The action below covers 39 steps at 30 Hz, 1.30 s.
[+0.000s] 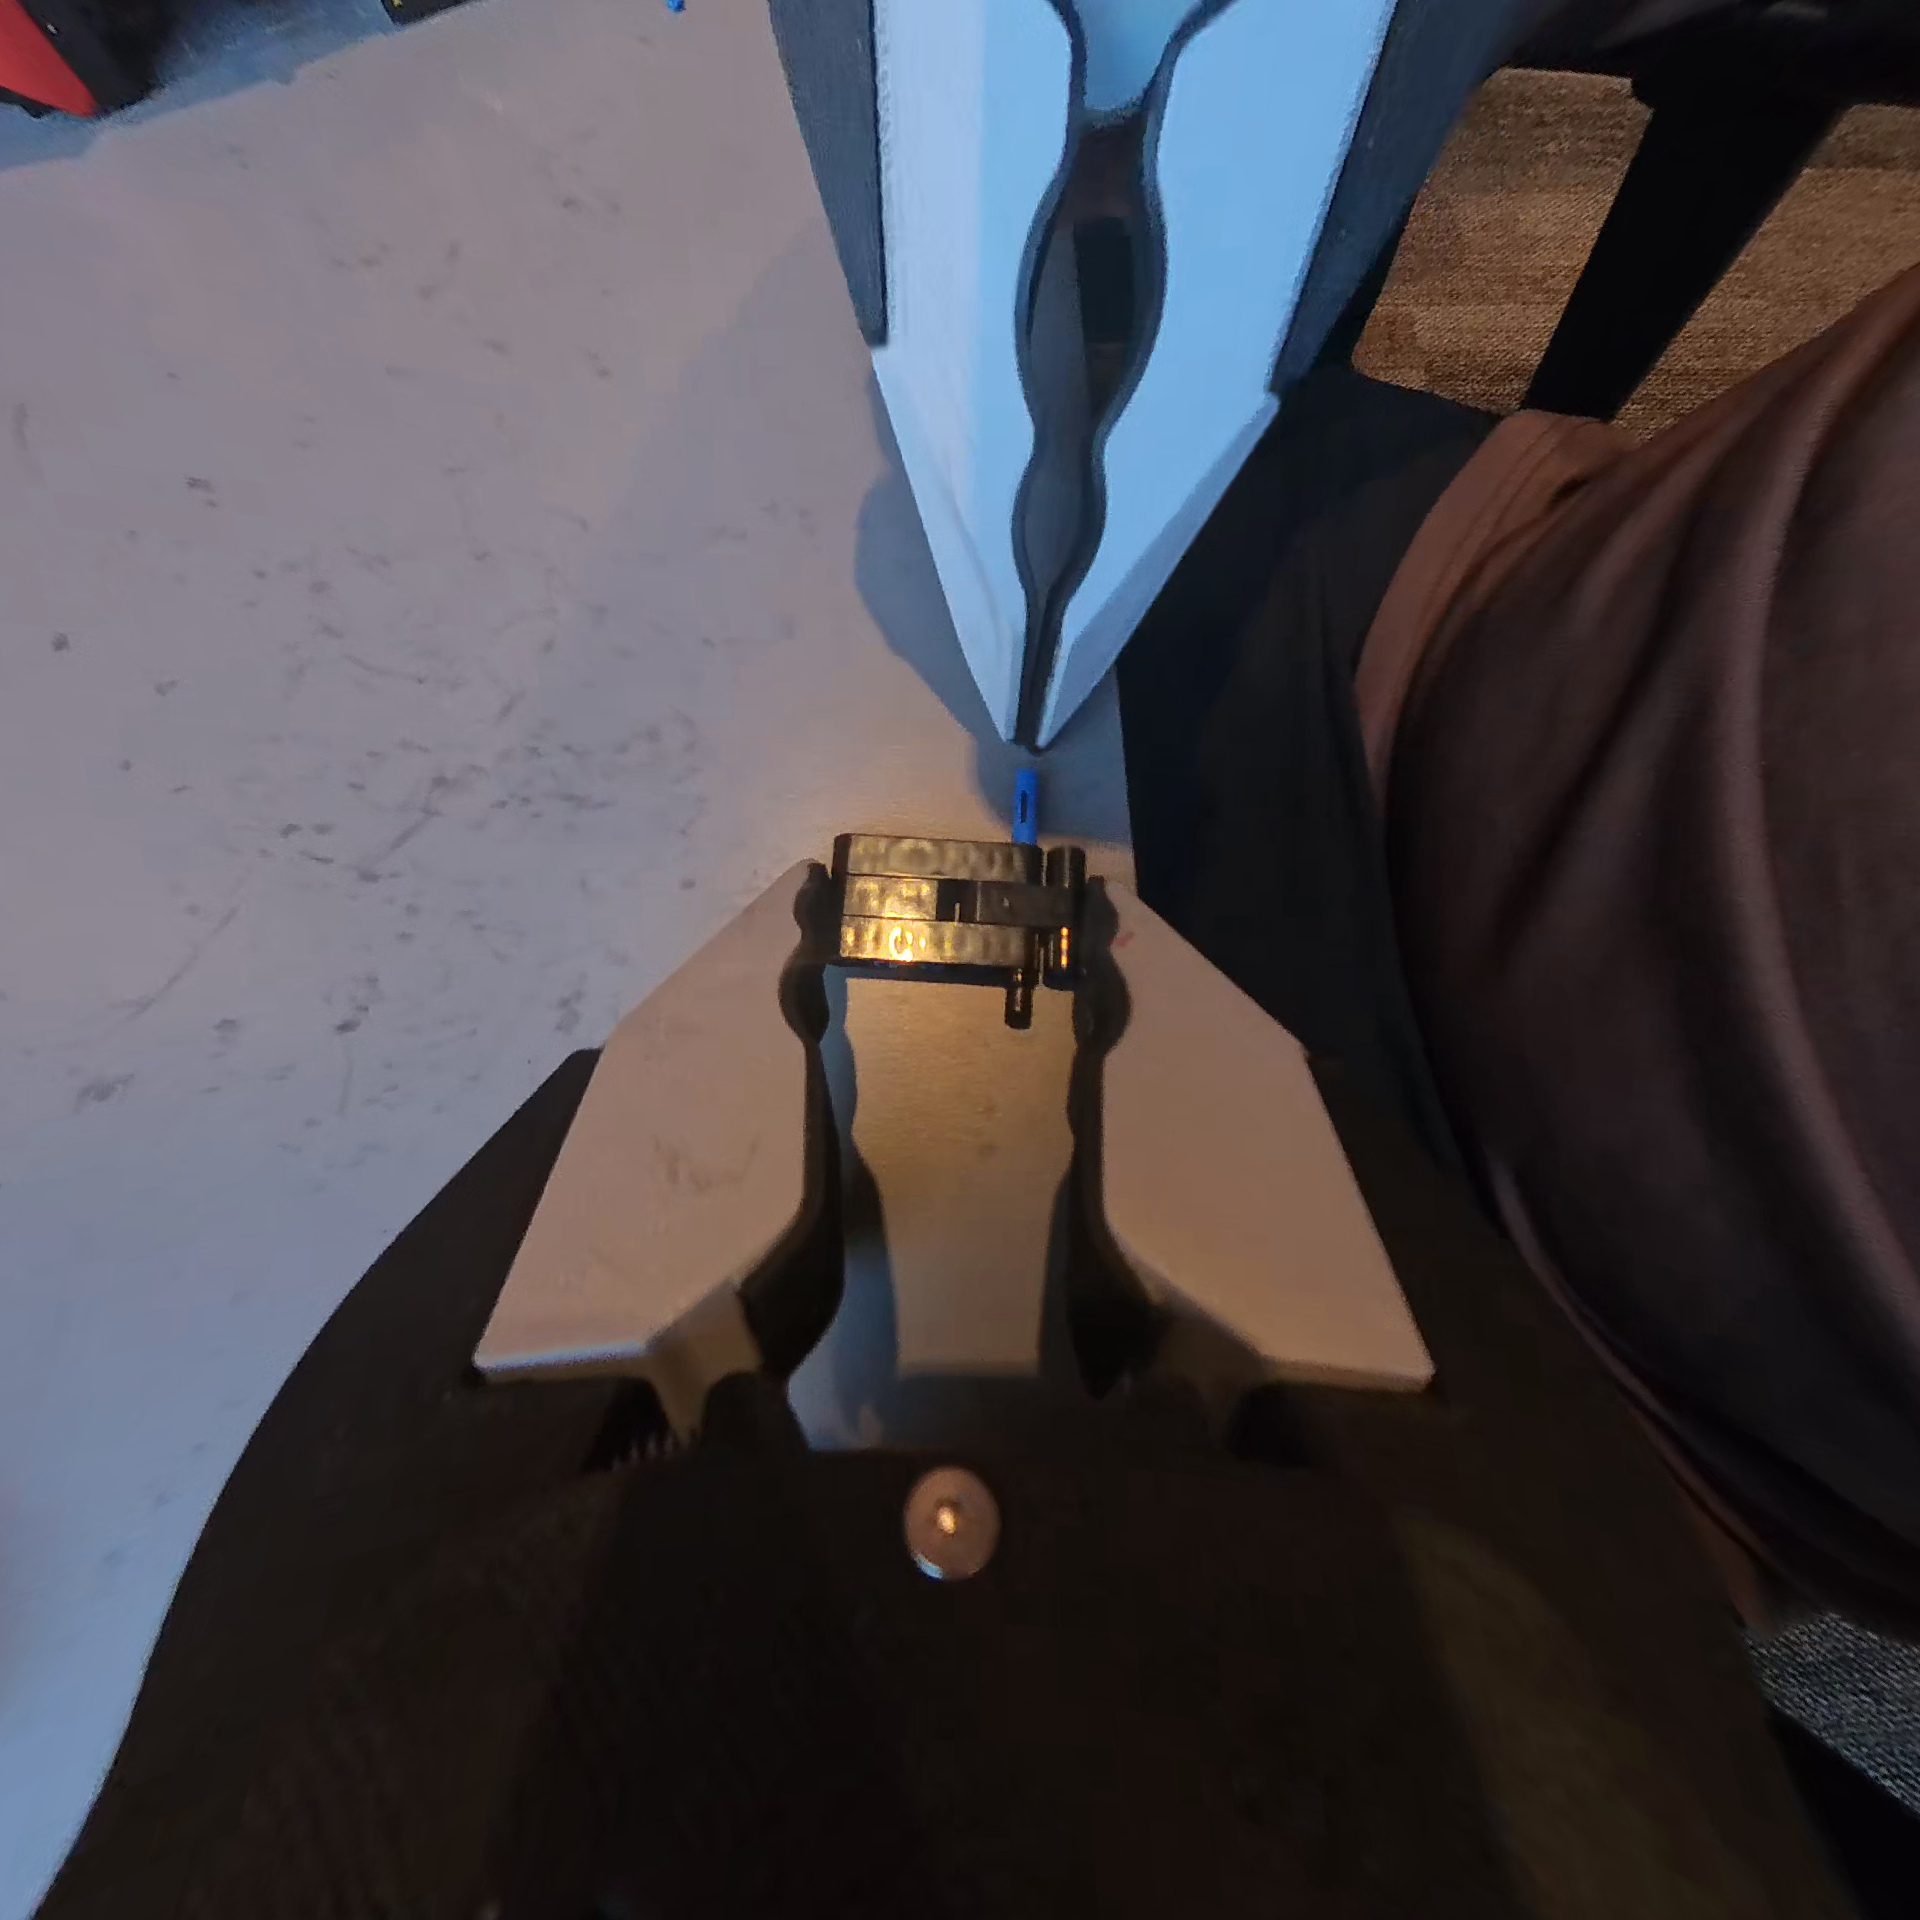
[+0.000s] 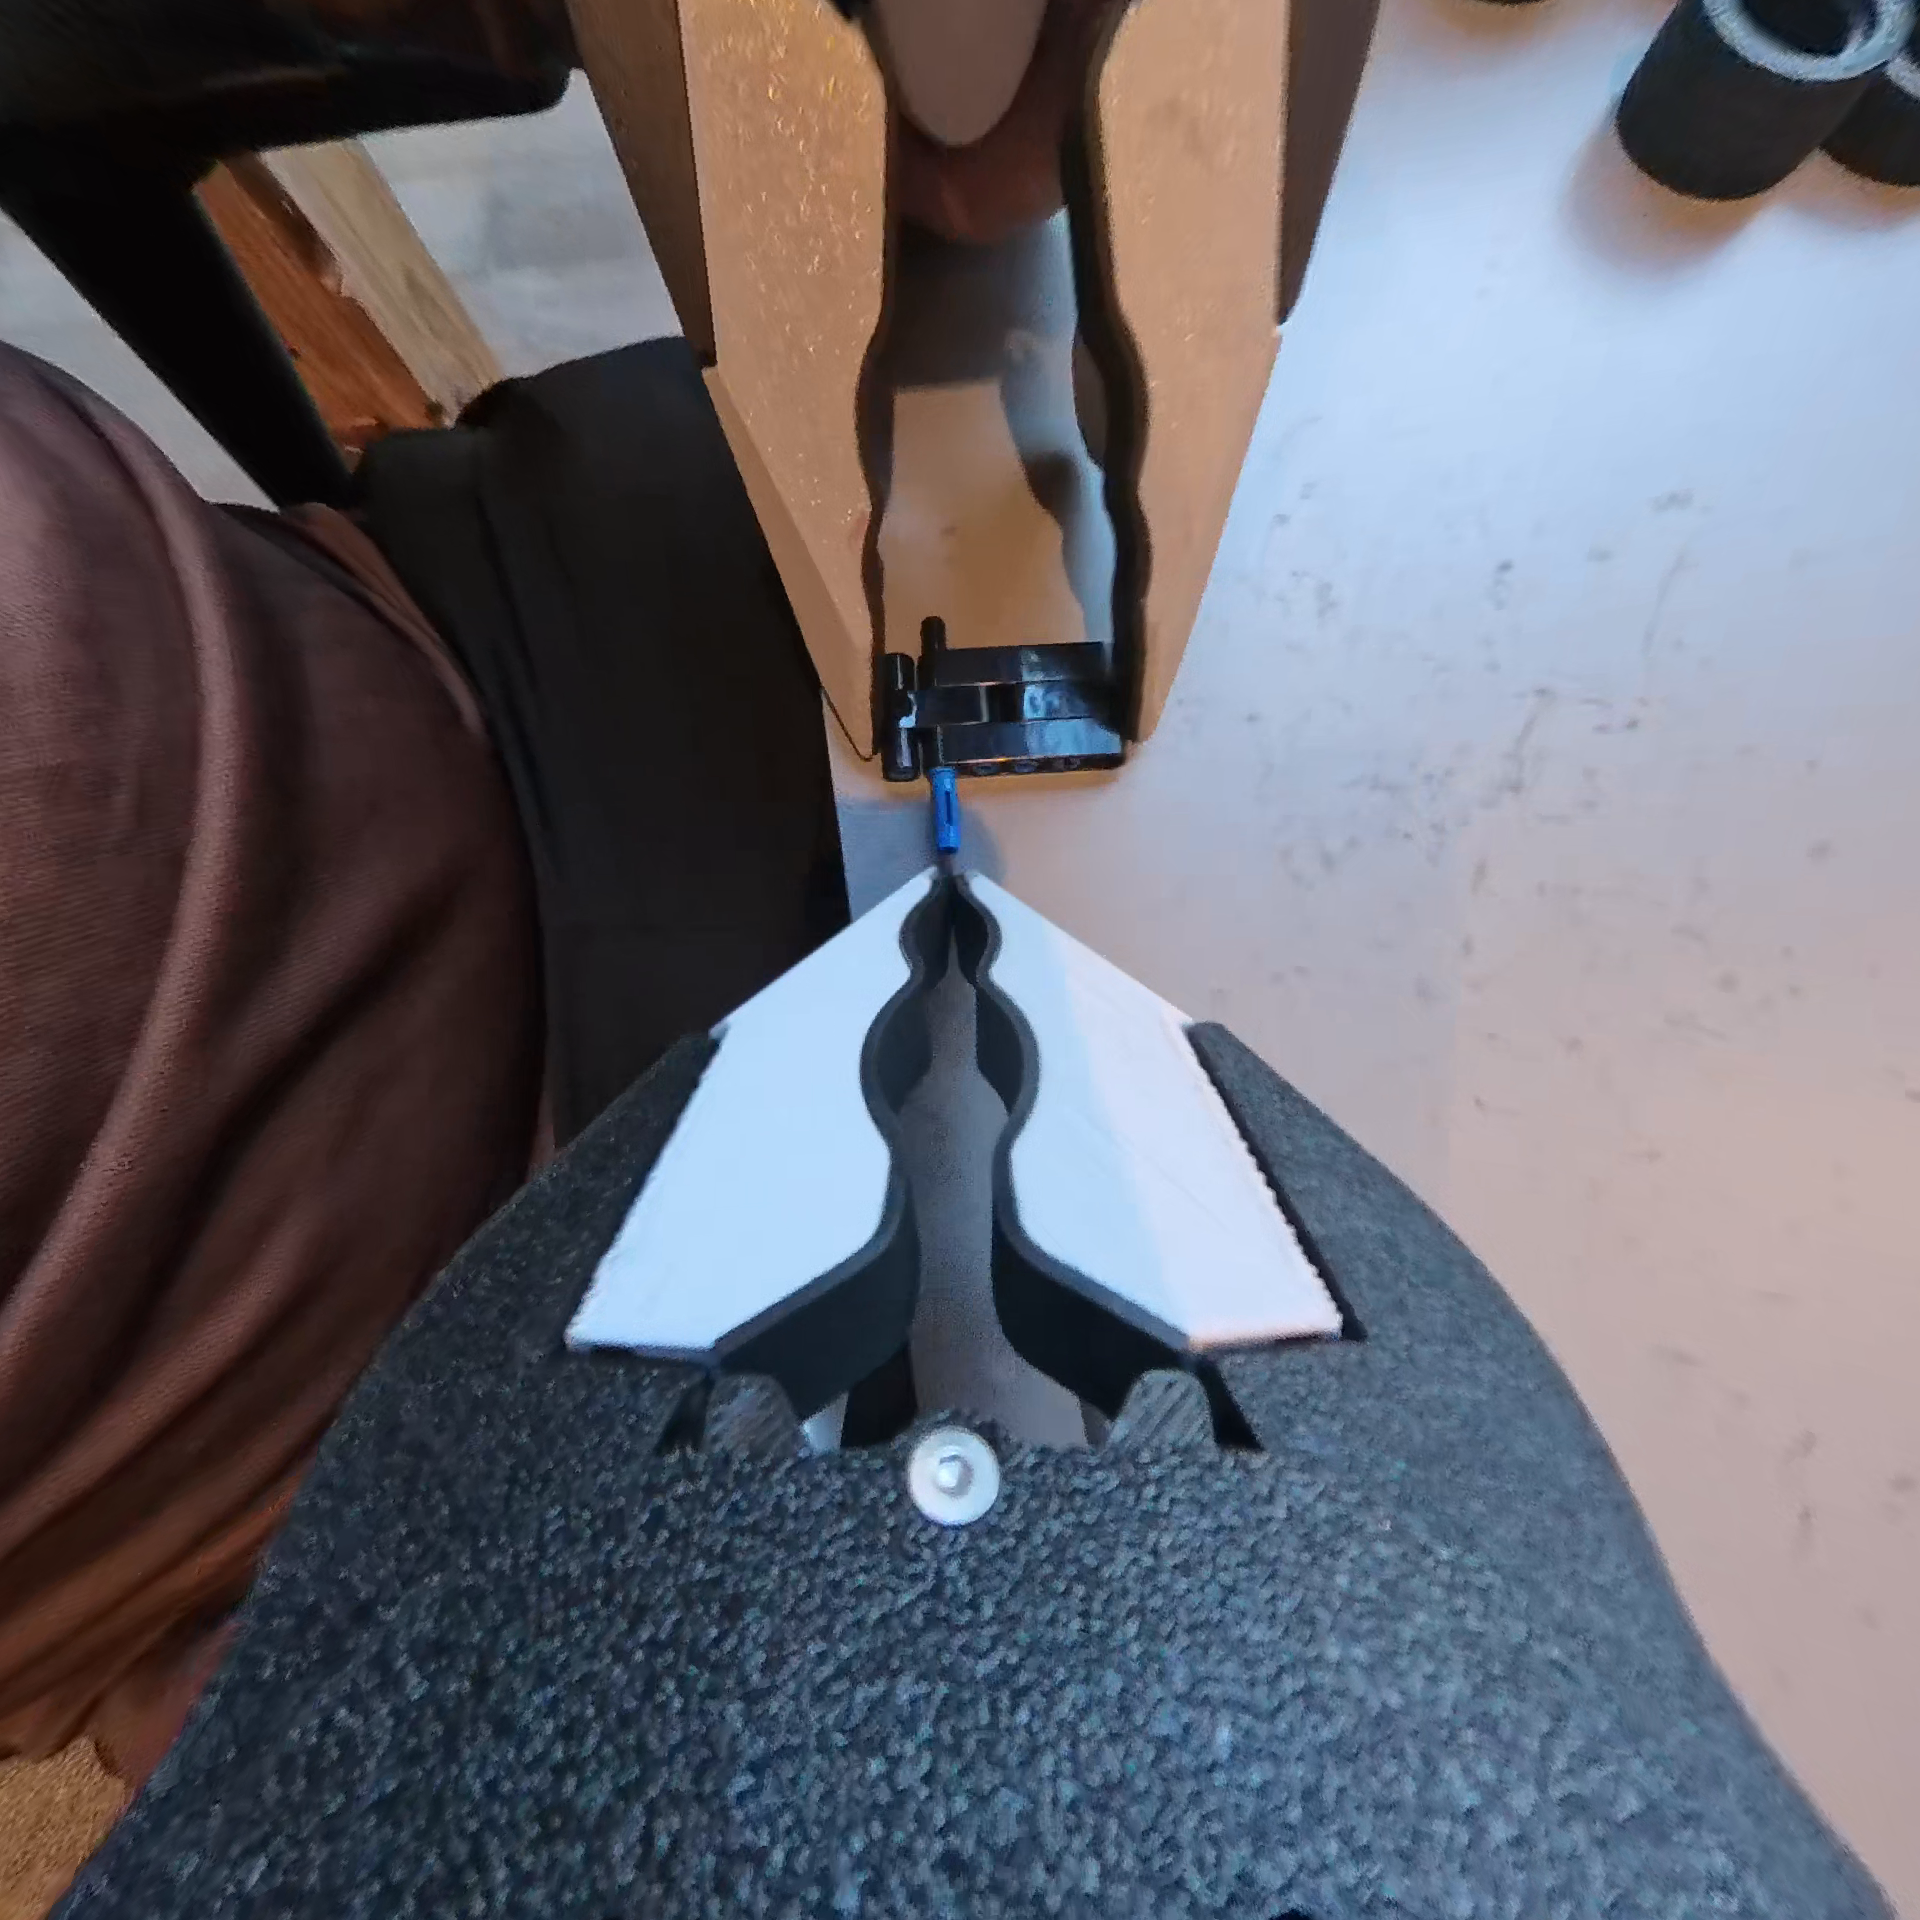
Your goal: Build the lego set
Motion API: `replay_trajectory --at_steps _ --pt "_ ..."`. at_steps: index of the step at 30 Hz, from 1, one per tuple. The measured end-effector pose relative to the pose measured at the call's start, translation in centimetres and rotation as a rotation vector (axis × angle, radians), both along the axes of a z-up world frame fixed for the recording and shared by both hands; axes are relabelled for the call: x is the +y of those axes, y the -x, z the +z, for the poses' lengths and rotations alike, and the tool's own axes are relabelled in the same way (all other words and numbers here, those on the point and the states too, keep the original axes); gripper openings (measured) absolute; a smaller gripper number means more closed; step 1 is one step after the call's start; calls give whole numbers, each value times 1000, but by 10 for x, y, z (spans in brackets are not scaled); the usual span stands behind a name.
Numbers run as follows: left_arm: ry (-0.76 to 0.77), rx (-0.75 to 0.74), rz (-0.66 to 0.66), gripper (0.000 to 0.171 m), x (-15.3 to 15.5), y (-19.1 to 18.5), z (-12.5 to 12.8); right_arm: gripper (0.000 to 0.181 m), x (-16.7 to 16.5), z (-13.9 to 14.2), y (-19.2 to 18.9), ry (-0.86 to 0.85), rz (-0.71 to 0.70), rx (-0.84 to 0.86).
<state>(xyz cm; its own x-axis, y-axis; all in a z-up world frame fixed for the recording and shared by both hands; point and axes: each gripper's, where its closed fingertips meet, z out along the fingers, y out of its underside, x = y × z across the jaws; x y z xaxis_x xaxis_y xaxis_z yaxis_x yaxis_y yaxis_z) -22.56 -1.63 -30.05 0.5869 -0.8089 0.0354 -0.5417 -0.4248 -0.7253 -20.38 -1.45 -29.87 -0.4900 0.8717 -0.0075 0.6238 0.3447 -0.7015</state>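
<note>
Left gripper (image 1: pixel 956 914): lower centre of the left wrist view, jaws parted about as wide as the piece between them and clamped on either end of a black lego assembly (image 1: pixel 951 912). Black lego assembly: three stacked beams with a short black peg projecting at one end, held clear of the desk (image 1: pixel 364 623), centre frame; in the right wrist view it sits at upper centre (image 2: pixel 1013 712) between the tan-lit fingers (image 2: pixel 790 416) of the same gripper. Right gripper (image 2: pixel 948 871): lower centre of its own view, entering from the top of the left wrist view (image 1: pixel 1031 740); jaws closed almost tip to tip, pinching one end of a blue pin (image 2: pixel 944 816). Blue pin: small, slender, its free end at the corner of the black assembly, touching or just entering it; which, cannot be told. Desk: pale, scuffed surface. Person: brown garment (image 1: pixel 1662 935) along the right edge of the left wrist view. Black cylinders (image 2: pixel 1745 104): upper right of the right wrist view, on the desk.
</note>
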Motion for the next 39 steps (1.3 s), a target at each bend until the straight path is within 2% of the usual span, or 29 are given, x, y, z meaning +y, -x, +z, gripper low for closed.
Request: replay_trajectory --at_steps 12,14,15,18,22,28,34,39 --pt "8 -4 35 46 5 4 0 0 -2 -2 8 51 -2 -1" --pt "-3 3 131 46 18 11 0 6 10 -1 12 27 -54 12" --pt "-5 6 194 46 27 18 0 0 14 0 12 22 -73 18" --pt "-2 6 324 46 51 39 0 6 35 9 12 39 -198 72" --pt "0 5 414 46 88 59 0 13 49 24 0 171 -321 135" --pt "-10 18 356 47 134 56 -1 24 61 48 -6 303 -354 257" --pt "-12 17 268 47 163 51 -1 31 84 76 -8 391 -379 413" --pt "-12 16 242 46 180 50 -2 30 127 100 -11 493 -492 615"
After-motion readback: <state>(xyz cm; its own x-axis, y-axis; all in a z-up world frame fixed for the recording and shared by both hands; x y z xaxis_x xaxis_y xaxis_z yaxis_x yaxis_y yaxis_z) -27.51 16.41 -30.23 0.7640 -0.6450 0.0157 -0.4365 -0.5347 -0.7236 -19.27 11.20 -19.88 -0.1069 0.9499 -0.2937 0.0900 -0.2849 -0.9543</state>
